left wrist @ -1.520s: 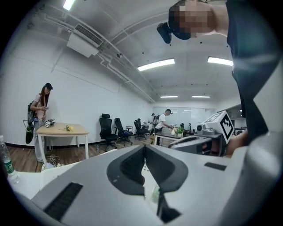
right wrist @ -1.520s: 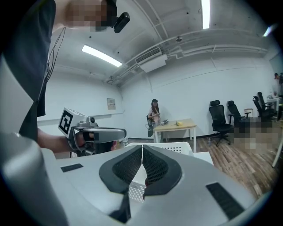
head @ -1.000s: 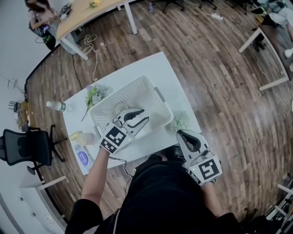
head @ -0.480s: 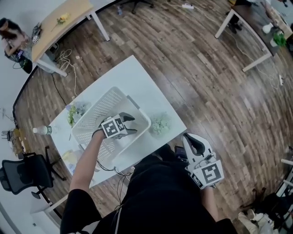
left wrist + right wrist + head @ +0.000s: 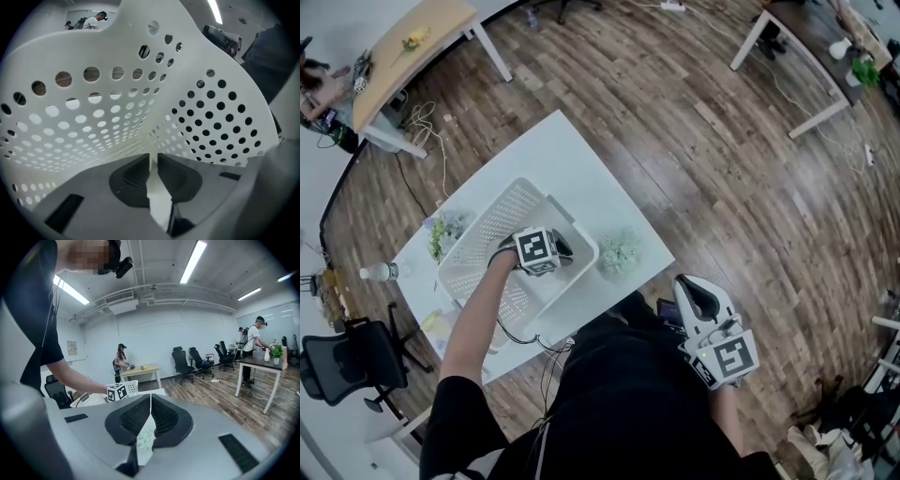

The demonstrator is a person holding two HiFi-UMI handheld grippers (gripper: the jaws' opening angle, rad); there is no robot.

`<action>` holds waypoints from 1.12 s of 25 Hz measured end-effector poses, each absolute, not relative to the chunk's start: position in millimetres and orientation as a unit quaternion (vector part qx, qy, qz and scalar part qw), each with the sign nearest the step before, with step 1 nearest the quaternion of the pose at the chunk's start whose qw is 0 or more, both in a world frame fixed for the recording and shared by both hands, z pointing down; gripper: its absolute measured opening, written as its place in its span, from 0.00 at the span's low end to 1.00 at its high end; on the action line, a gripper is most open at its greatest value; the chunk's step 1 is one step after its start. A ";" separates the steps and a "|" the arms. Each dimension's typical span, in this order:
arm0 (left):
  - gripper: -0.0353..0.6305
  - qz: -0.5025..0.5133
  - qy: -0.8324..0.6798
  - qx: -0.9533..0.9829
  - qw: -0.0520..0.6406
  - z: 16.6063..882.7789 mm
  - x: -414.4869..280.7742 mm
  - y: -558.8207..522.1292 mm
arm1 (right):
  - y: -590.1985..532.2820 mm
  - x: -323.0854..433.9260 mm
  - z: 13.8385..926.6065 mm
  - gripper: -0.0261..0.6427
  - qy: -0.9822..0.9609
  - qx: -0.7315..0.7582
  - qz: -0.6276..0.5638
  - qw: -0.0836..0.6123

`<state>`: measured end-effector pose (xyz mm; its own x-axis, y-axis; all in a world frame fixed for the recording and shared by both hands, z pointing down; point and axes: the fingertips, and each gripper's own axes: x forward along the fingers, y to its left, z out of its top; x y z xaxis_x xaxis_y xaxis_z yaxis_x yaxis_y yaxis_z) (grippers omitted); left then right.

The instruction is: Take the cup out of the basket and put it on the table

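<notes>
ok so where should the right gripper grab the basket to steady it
The top rim of the basket at the short end by the flower bunch, coming from above, one jaw inside, one outside: the wall is thin, upright and open-topped.

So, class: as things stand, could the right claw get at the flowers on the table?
Probably yes: the flowers lie at the table's near edge beside the basket, and nothing stands between them and the right claw.

Basket (image 5: 93, 108) walls hem me in ahead and at both sides. Beyond it the tabletop (image 5: 558, 155) lies bare at the far corner; flowers (image 5: 620, 253) block the near right.
</notes>
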<state>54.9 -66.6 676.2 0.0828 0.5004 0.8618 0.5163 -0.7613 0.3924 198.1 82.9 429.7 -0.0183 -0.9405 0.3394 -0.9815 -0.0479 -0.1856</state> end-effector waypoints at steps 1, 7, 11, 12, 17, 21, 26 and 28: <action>0.12 -0.583 -0.344 -0.736 0.007 675.8 53.9 -66.9 | 82.9 198.0 430.4 0.08 -0.688 0.698 0.190 0.053; 0.09 -0.571 -0.332 -0.751 0.002 662.6 46.8 -68.6 | 78.6 194.0 429.5 0.08 -0.696 0.691 0.187 0.047; 0.08 -0.553 -0.310 -0.773 0.012 651.4 46.9 -72.0 | 77.5 192.0 428.1 0.08 -0.702 0.687 0.184 0.045; 0.08 -0.548 -0.301 -0.780 0.020 647.4 48.4 -74.7 | 76.3 192.0 427.5 0.08 -0.703 0.685 0.183 0.044; 0.08 -0.506 -0.246 -0.823 0.080 621.6 56.2 -87.7 | 68.4 188.1 425.5 0.08 -0.716 0.674 0.175 0.042; 0.08 -0.455 -0.181 -0.863 0.126 578.8 59.0 -90.9 | 58.5 179.8 421.7 0.08 -0.734 0.657 0.165 0.040; 0.08 -0.396 -0.086 -0.893 0.194 519.6 52.1 -93.9 | 35.9 163.1 415.6 0.08 -0.769 0.620 0.151 0.039; 0.08 -0.379 -0.047 -0.898 0.219 496.9 42.4 -91.3 | 28.2 150.6 413.0 0.08 -0.784 0.602 0.145 0.037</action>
<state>42.4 -91.3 496.9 0.7083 -0.0812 0.7012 0.2514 -0.8992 -0.3580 150.6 28.2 413.0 -0.2716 -0.9337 0.2333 -0.9554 0.2324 -0.1822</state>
